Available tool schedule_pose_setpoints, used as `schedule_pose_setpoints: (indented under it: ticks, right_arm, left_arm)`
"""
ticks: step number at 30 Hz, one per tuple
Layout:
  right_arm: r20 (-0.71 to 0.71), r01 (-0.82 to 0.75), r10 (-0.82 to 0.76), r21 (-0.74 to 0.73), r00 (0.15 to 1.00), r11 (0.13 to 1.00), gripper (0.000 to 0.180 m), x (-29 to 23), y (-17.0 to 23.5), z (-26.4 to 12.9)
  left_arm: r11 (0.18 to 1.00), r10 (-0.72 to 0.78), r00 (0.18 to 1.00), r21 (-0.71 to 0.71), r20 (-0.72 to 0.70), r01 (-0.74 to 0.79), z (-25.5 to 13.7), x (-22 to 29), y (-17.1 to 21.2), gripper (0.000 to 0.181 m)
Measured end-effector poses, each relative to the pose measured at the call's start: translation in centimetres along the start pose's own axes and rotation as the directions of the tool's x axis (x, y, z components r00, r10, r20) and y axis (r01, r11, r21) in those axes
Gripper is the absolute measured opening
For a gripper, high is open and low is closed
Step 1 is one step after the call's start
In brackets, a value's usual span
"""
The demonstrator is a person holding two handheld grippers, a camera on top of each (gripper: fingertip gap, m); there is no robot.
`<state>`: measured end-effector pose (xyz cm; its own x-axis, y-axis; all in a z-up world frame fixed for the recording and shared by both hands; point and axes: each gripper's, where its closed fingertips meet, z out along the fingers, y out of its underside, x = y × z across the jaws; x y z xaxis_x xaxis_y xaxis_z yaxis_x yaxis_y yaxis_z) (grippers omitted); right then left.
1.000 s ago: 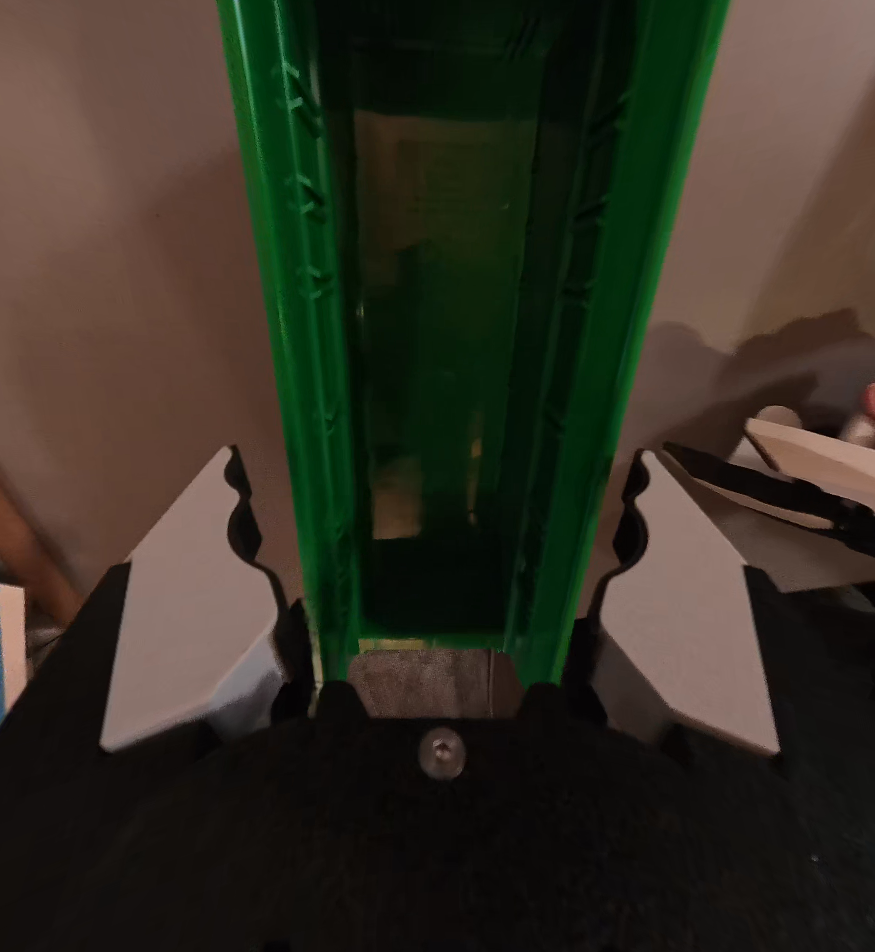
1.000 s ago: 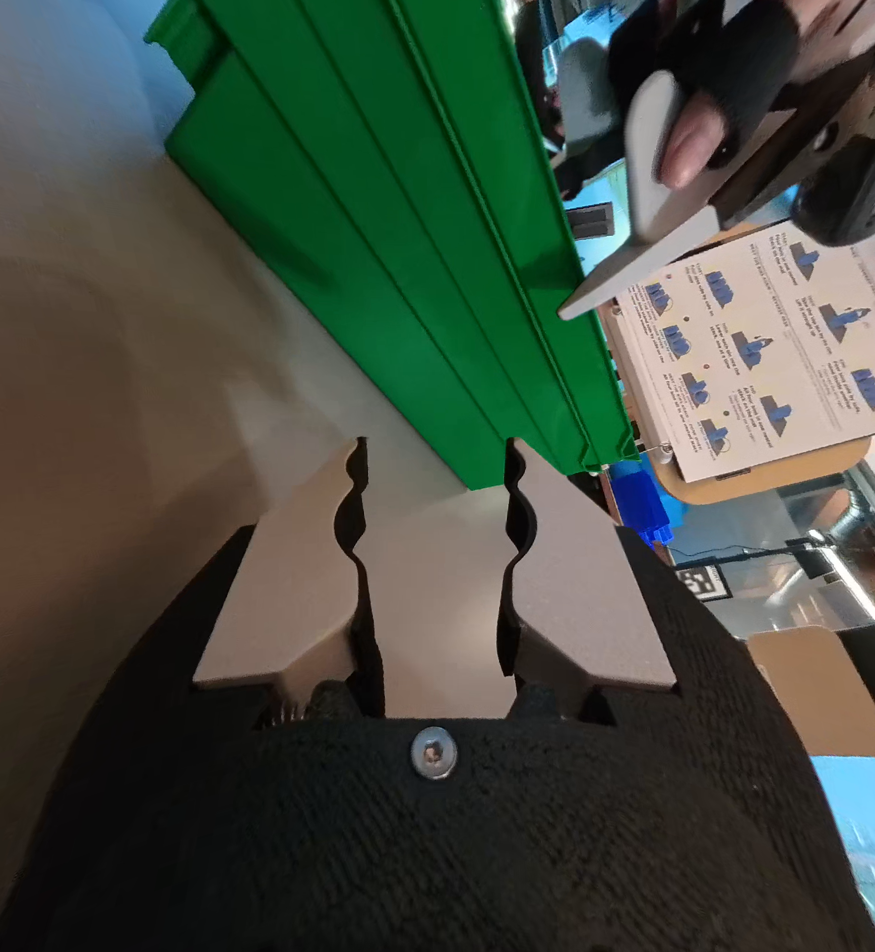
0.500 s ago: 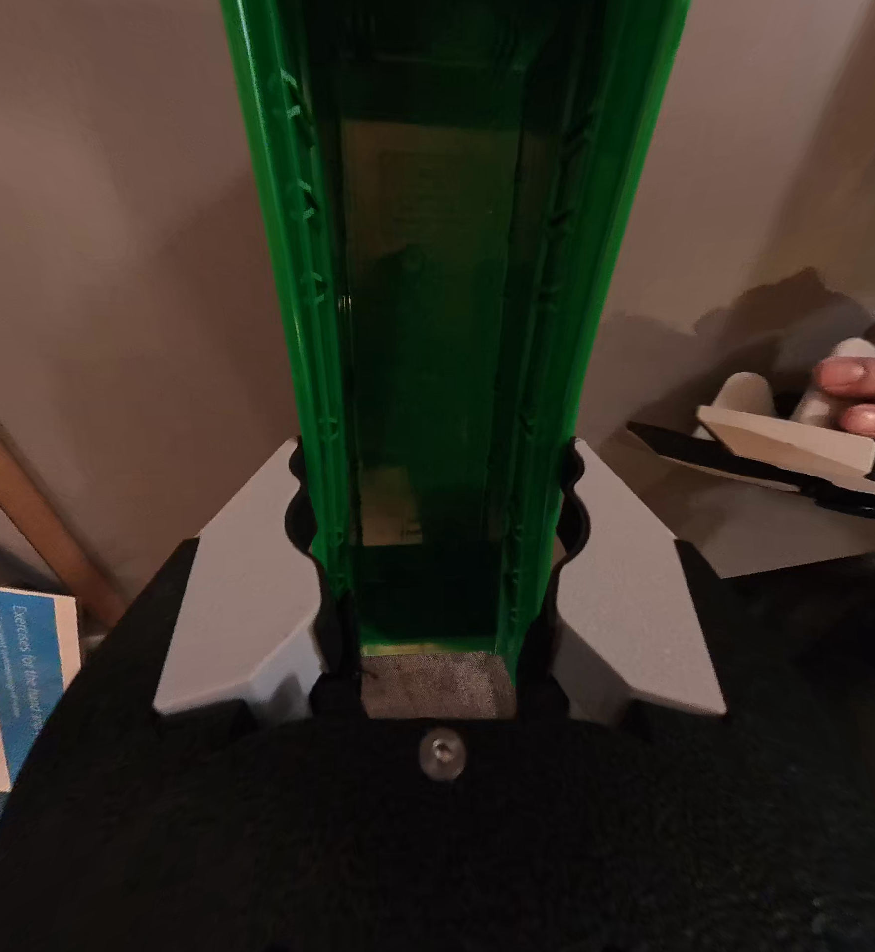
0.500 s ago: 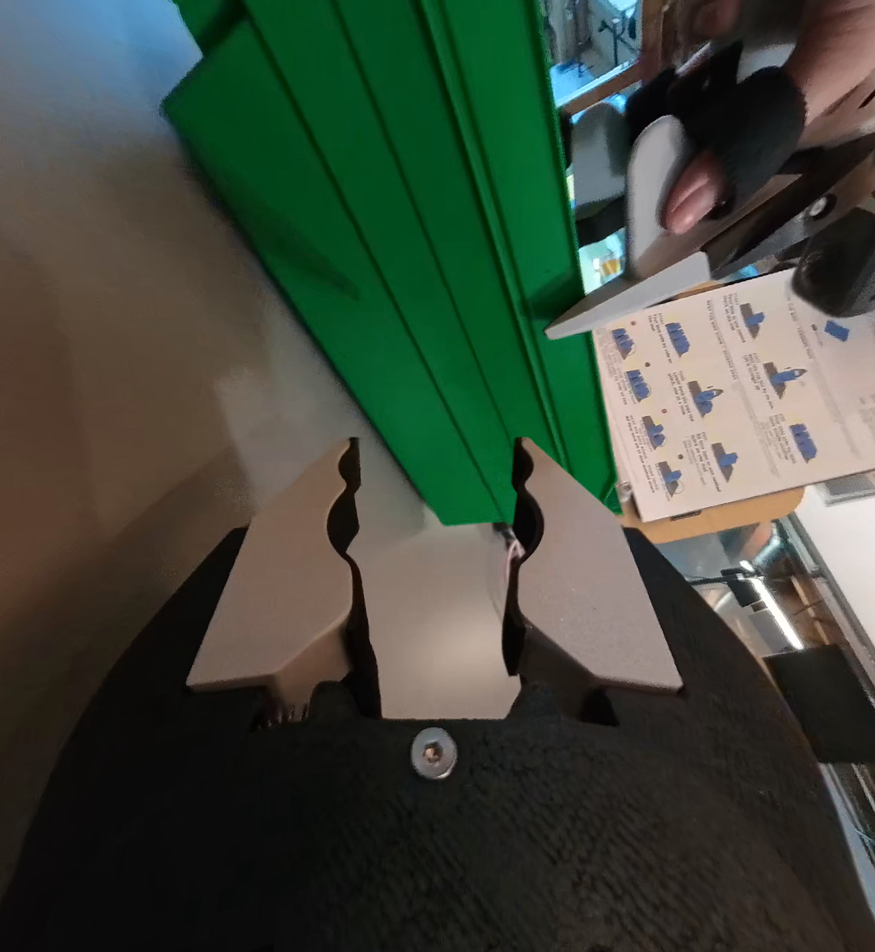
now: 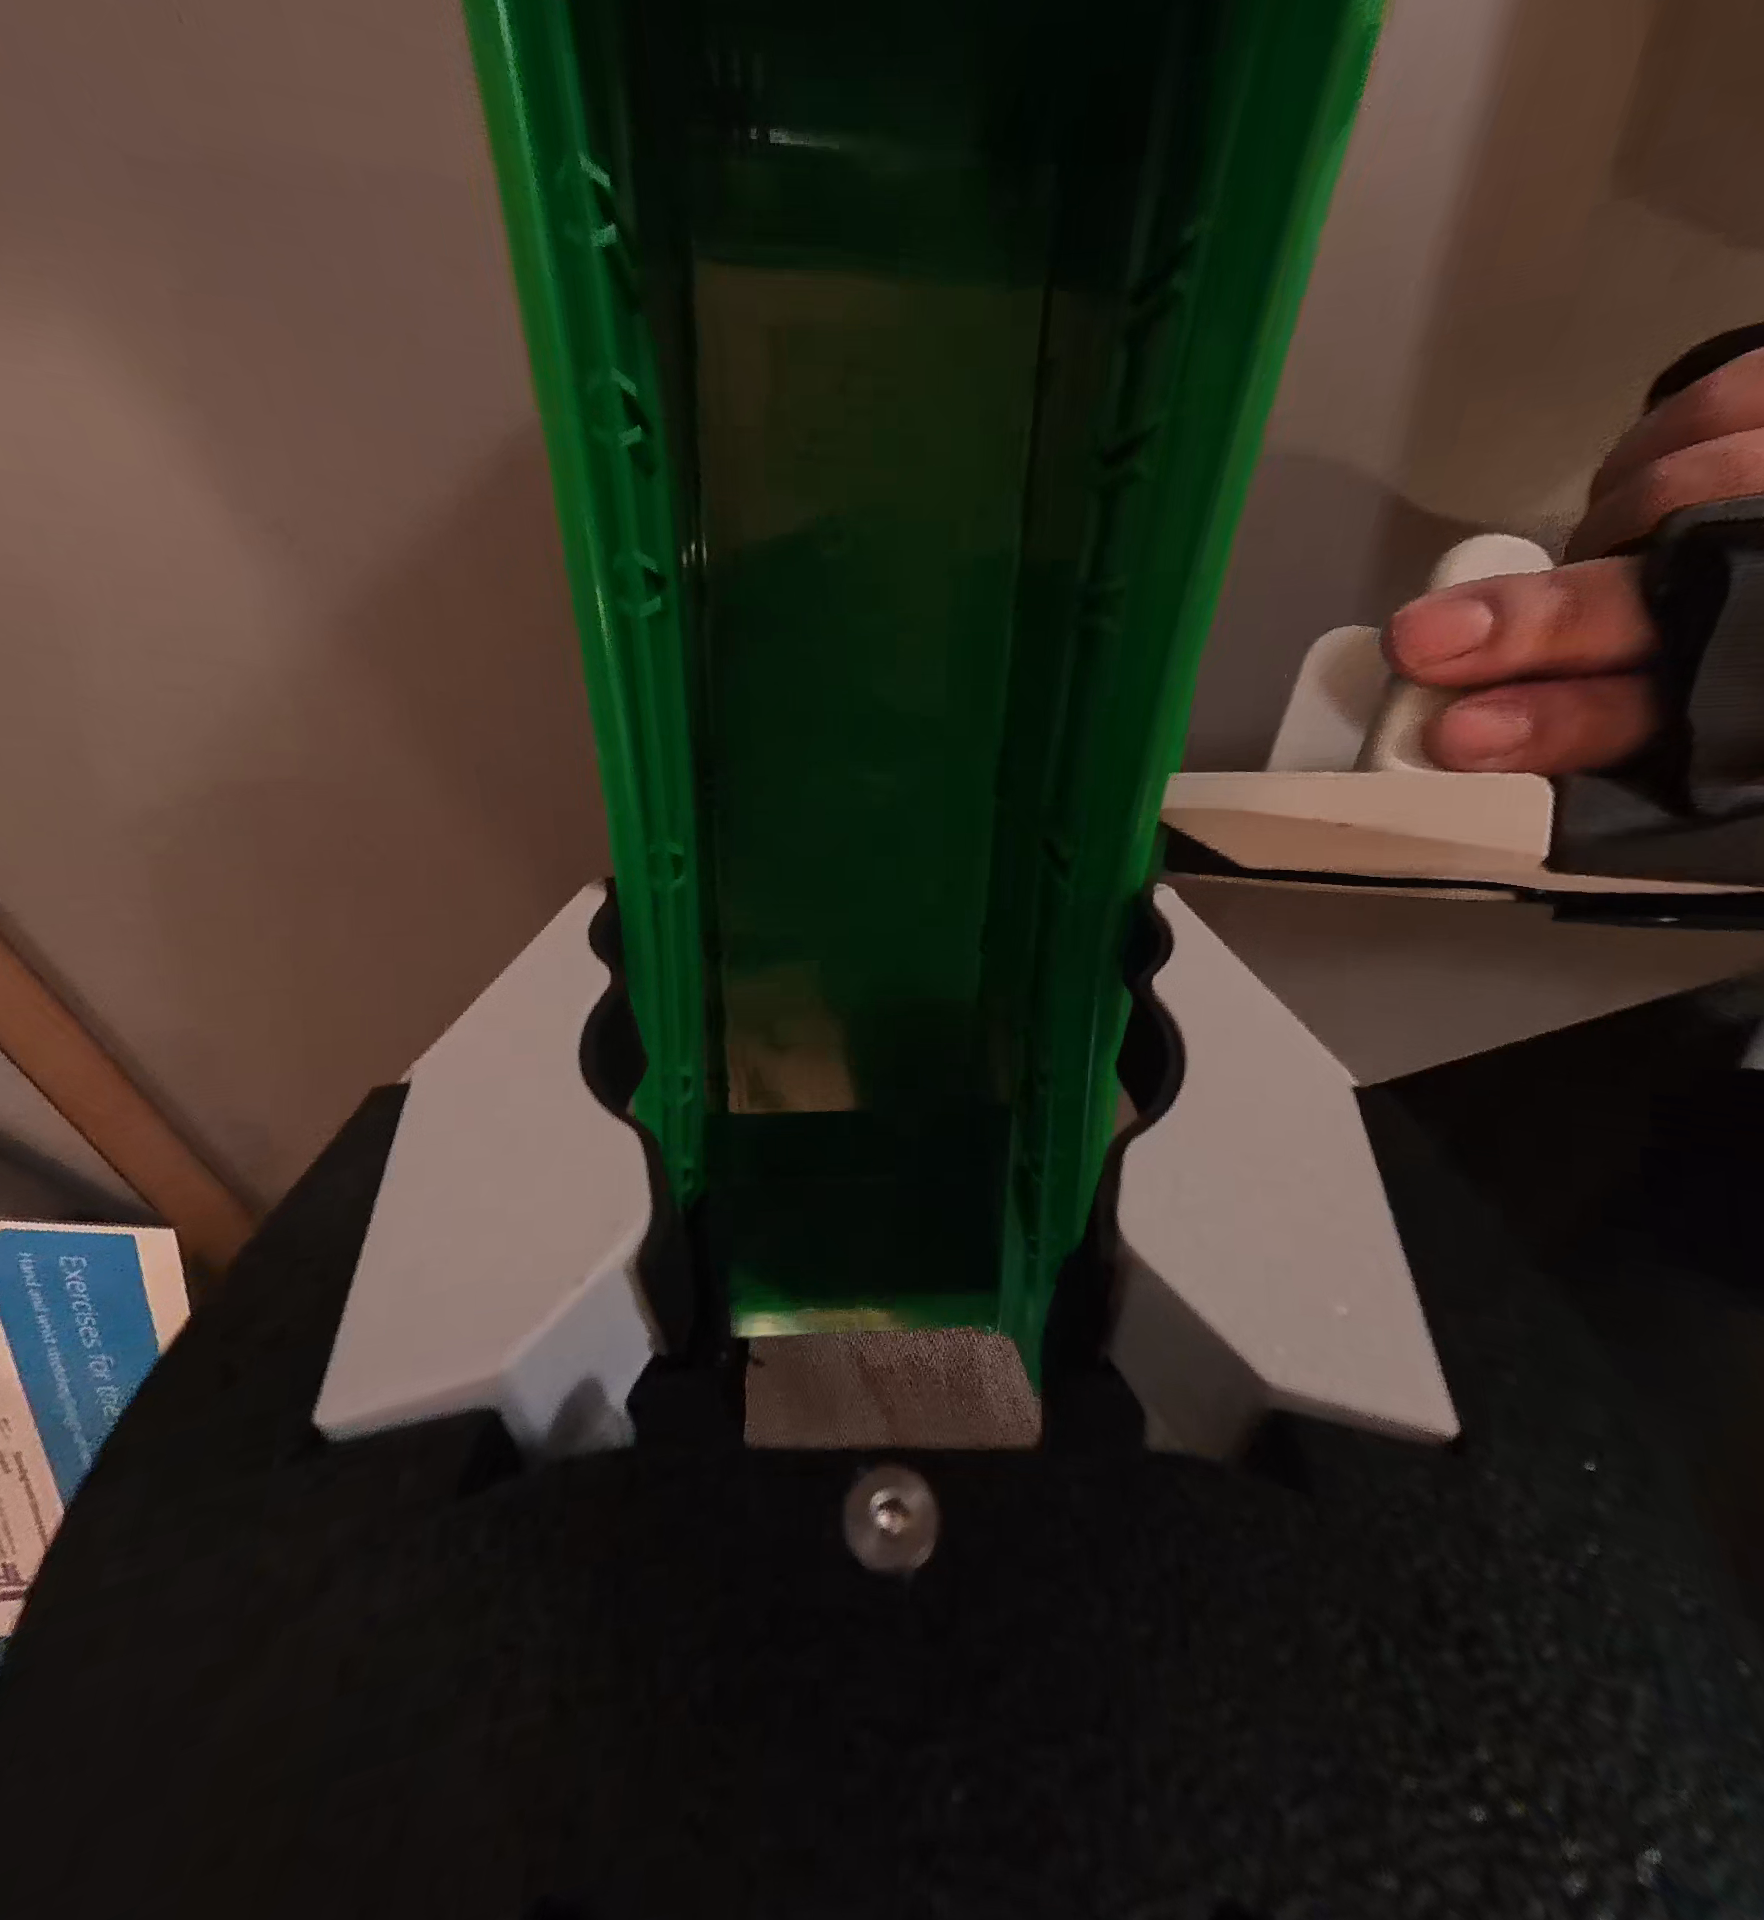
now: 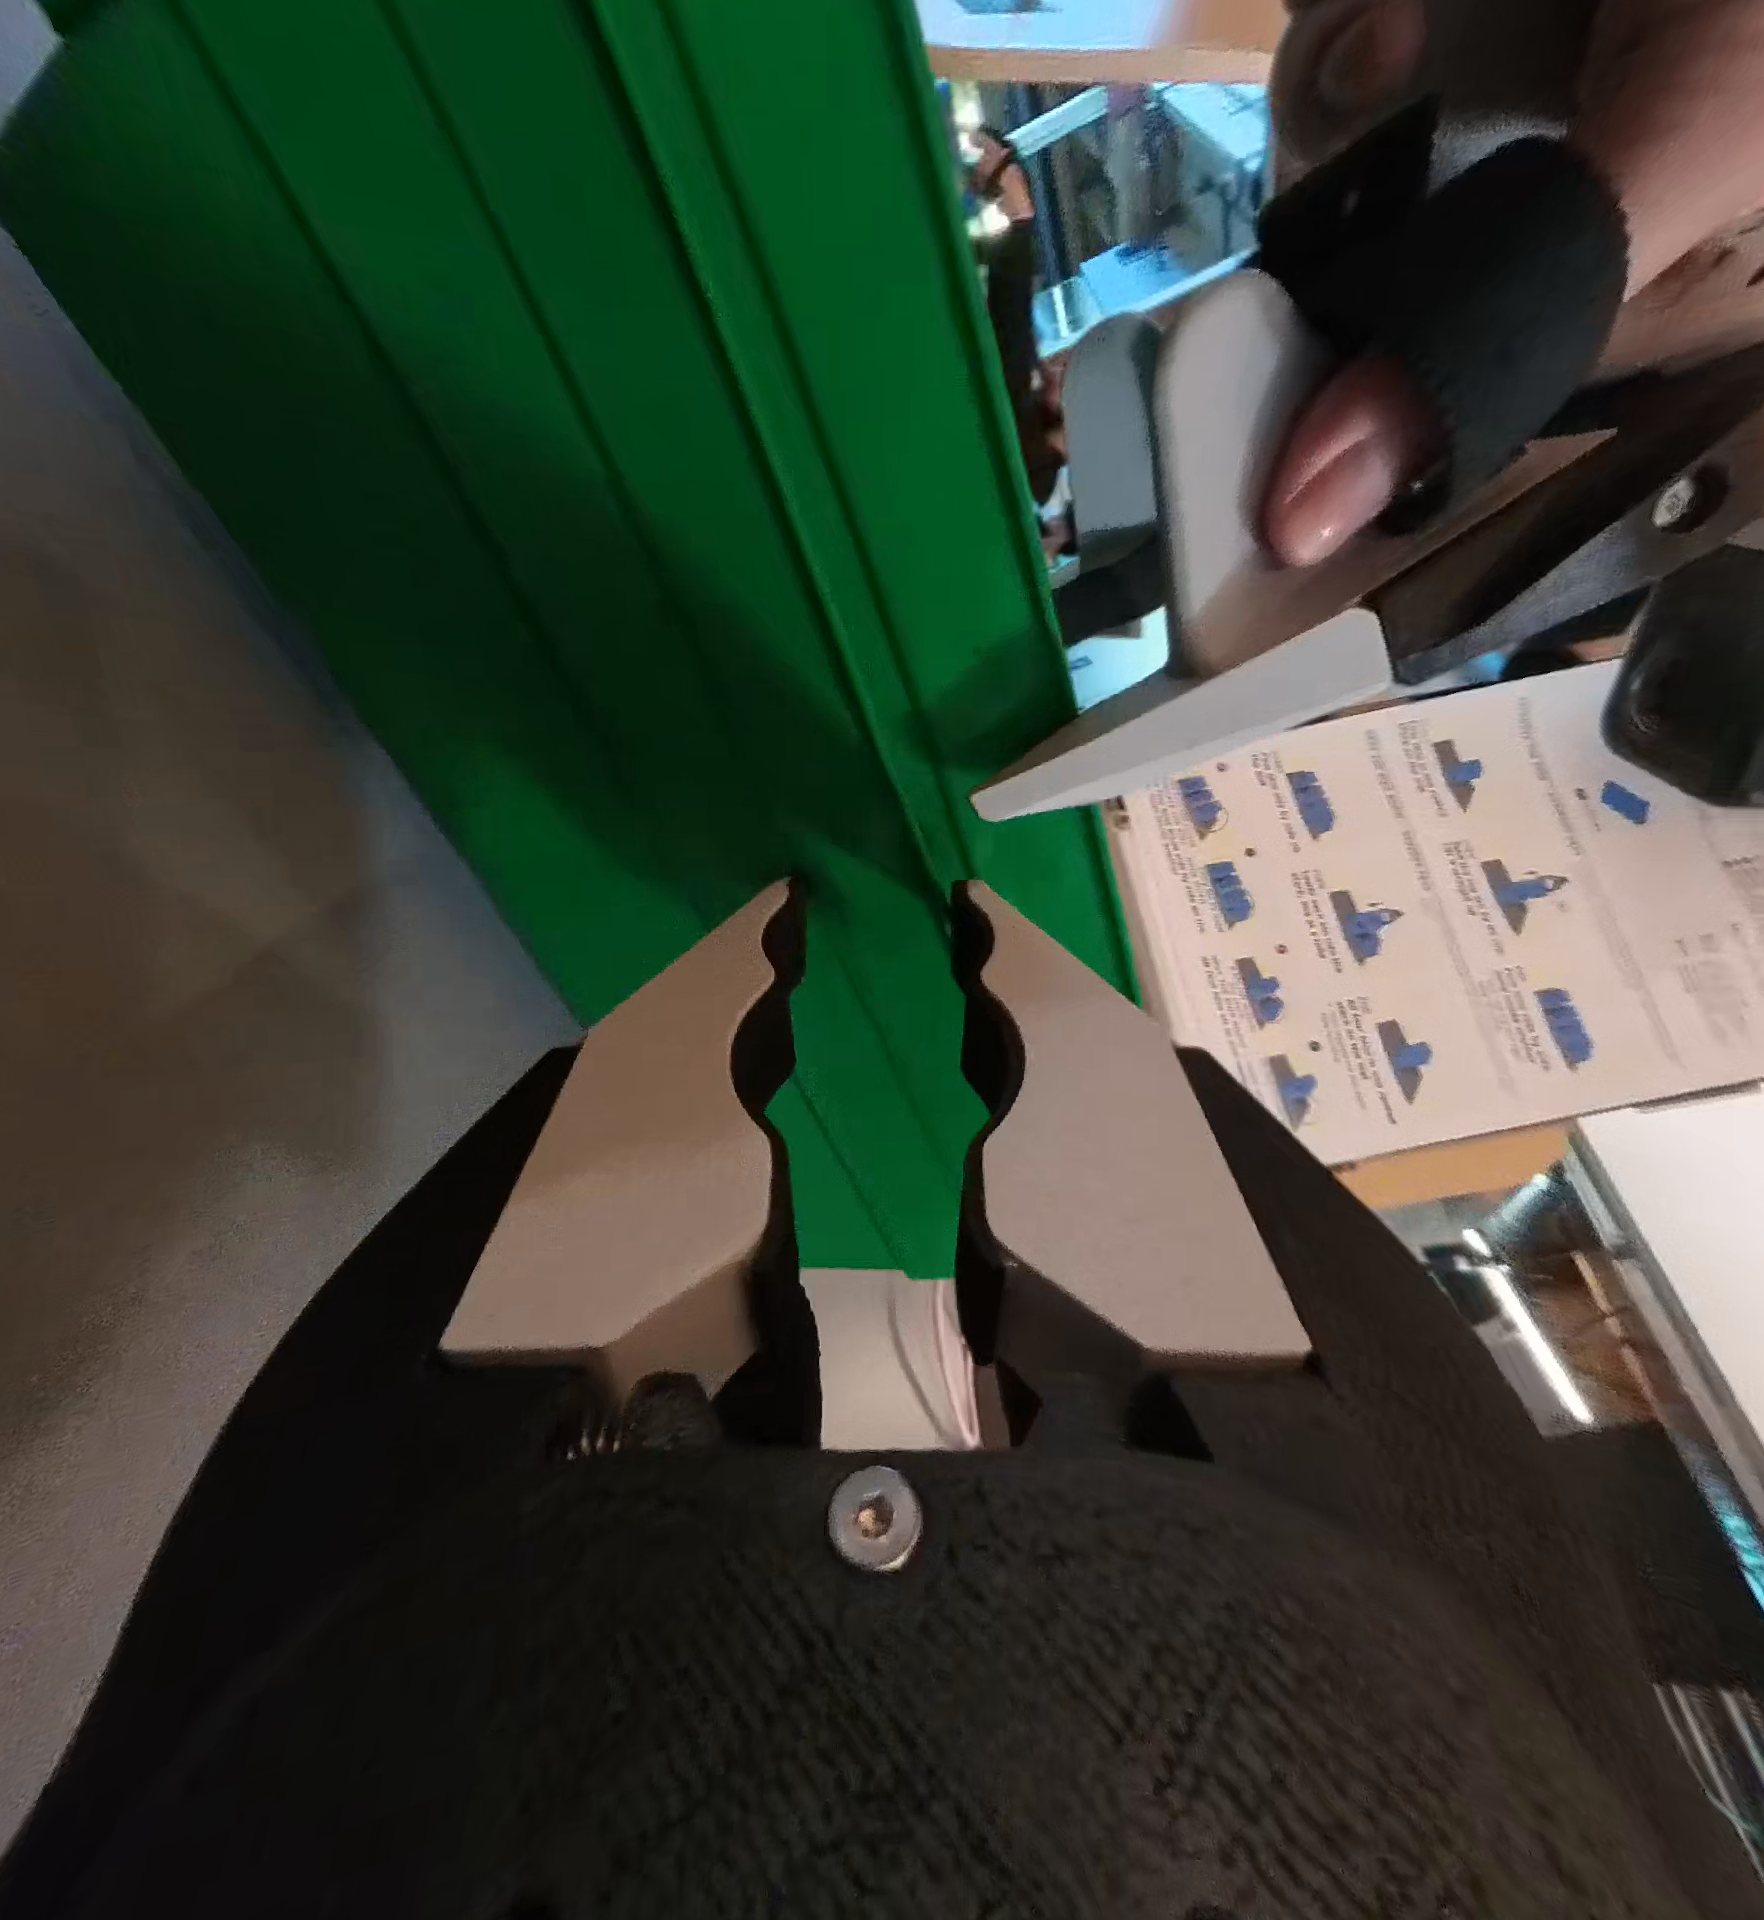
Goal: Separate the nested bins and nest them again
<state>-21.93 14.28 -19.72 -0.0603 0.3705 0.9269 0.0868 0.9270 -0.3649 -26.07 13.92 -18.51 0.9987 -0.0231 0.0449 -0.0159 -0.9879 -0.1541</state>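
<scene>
A narrow green bin is seen end-on in the left wrist view, clamped between the two grey fingers of the left gripper, whose black wavy pads are pressed against both of the bin's outer walls. Just beyond the right finger, the right gripper is seen coming in from the side, held by a hand in a black fingerless glove. In the right wrist view, the right gripper is set astride a ridged green edge of the bin; whether that edge is pinched cannot be told. Past its right finger, a printed instruction sheet is seen lying on a wooden board.
</scene>
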Motion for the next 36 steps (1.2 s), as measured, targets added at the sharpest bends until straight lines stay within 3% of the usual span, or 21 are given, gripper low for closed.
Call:
schedule_pose_setpoints:
  ticks: [5,16,28,32,36]
  right_arm:
    - [0.079,-0.005,0.009,-0.052,0.997,0.999,0.014,-1.0,0.3,0.3]
    - [0.198,-0.015,0.046,-0.154,0.979,0.988,0.008,-1.5,1.1,0.7]
    - [0.184,0.031,-0.012,-0.1,0.983,0.994,0.009,-0.5,2.1,0.2]
    - [0.213,-0.064,0.099,-0.168,0.972,0.984,0.054,0.3,4.2,-0.7]
    - [0.173,-0.373,0.405,-0.191,0.898,0.908,0.066,4.2,4.8,-3.0]
  left_arm:
    - [0.999,0.023,0.999,-0.031,0.027,-0.022,1.0,-0.7,0.3,0.093]
    - [1.0,-0.002,1.0,-0.007,-0.019,0.002,0.8,-0.7,0.1,0.091]
    - [0.992,-0.111,0.991,0.05,-0.076,0.115,1.5,0.3,0.3,0.106]
    - [0.984,-0.116,0.98,0.117,-0.163,0.135,1.2,0.7,0.8,0.123]
    - [0.869,-0.082,0.915,0.421,-0.395,0.26,-3.5,1.5,1.4,0.138]
